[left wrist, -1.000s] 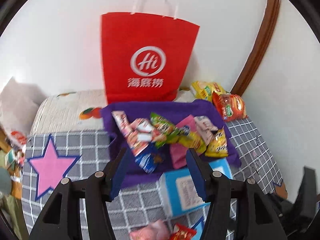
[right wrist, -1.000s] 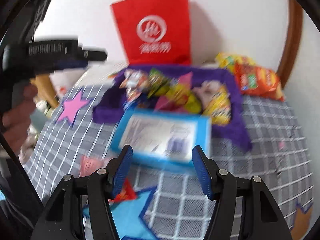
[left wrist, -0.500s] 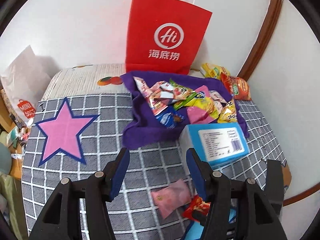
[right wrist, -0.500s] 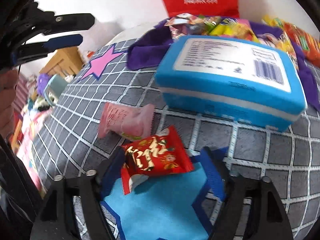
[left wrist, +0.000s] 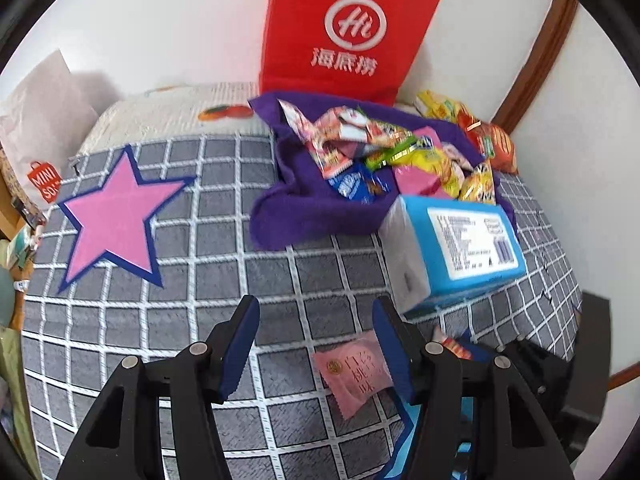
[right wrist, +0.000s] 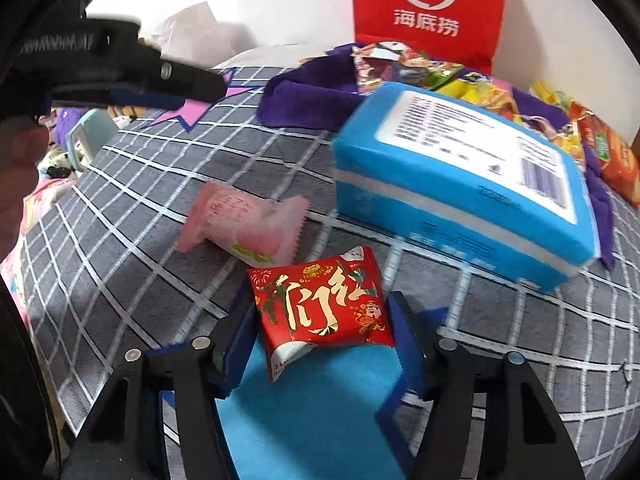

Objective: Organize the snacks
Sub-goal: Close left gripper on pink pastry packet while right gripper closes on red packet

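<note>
Right wrist view: my right hand-held gripper (right wrist: 320, 328) is closing, pads flanking the red snack packet (right wrist: 320, 312) on the checked bedspread (right wrist: 120, 280); contact unclear. Pink snack packet (right wrist: 244, 228) just beyond. My left hand-held gripper (left wrist: 316, 344) stands spread, empty, beside it.

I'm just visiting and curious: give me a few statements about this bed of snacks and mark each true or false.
1. The red foil snack packet lies between the right gripper's fingers. True.
2. The pale pink snack packet sits on top of the blue tissue pack. False: it lies on the grey checked bedspread beside the pack.
3. A red paper bag stands against the wall. True.
4. The purple cloth is bare. False: snack packets are heaped on it.
</note>
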